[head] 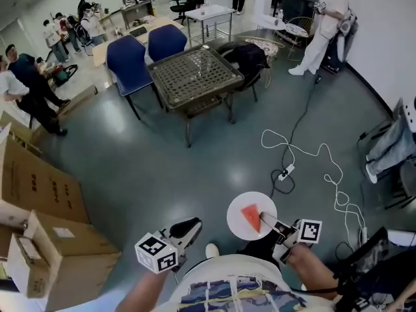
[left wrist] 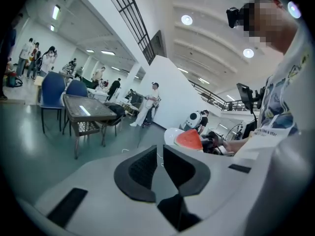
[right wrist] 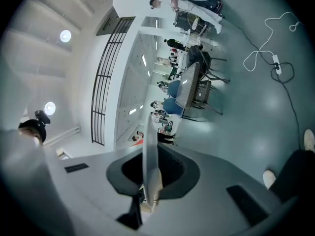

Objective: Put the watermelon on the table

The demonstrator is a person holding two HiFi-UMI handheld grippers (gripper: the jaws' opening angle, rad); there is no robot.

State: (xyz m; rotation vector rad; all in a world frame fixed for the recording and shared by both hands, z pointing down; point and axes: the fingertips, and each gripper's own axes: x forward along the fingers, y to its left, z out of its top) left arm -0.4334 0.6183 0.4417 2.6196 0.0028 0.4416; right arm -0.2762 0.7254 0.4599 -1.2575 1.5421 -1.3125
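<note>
one watermelon slice (head: 251,217) rides on a plate (head: 237,205), whose rim is clamped in the right gripper (head: 273,227), held level. desk (head: 195,75) stands well apart, straight ahead across the floor (head: 162,168). left gripper (head: 186,229): jaws slightly apart, empty, near the plate.

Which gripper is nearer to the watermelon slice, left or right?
Right. The right gripper clamps the rim of the white plate bearing the watermelon slice; the left gripper is off to the plate's left, apart from it.
</note>
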